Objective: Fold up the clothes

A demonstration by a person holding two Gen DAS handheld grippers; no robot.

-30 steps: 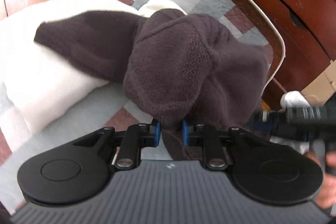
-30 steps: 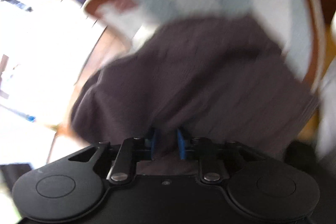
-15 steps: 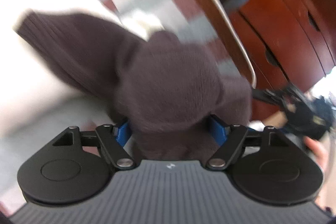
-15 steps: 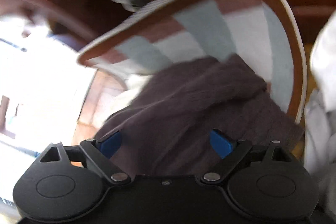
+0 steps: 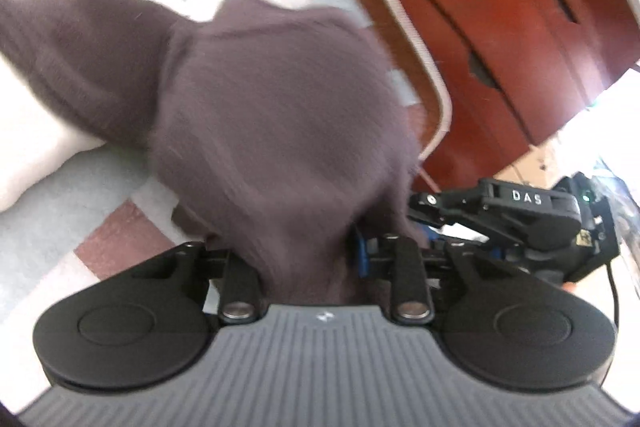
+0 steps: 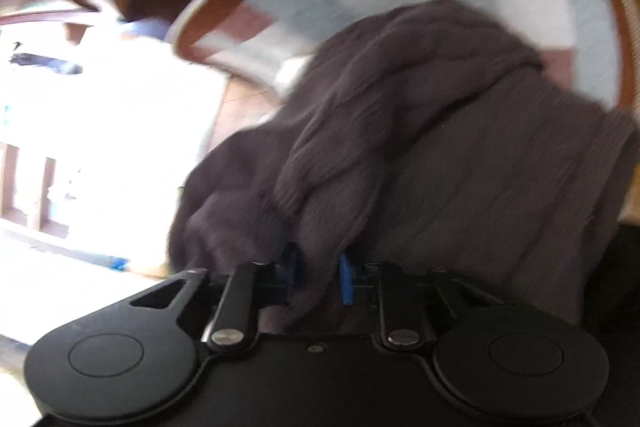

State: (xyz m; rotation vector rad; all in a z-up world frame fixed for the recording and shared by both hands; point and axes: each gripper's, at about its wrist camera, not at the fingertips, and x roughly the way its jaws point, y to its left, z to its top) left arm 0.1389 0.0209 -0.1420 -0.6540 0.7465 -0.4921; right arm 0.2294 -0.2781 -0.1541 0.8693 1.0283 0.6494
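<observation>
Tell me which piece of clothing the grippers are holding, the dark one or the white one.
The dark brown knit sweater. Both the left gripper and right gripper pinch it; the white garment lies ungripped underneath.

checked rug (image 5: 72, 195), wooden drawers (image 5: 520, 39), white cushion (image 5: 28, 131)

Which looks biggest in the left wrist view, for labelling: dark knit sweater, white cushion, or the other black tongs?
1. Dark purple-grey knit sweater, largest, though it hangs right at the lens.
2. White padded cushion, partly cut off by the frame.
3. Other black tongs, marked DAS, smallest, partly hidden by cloth.
</observation>
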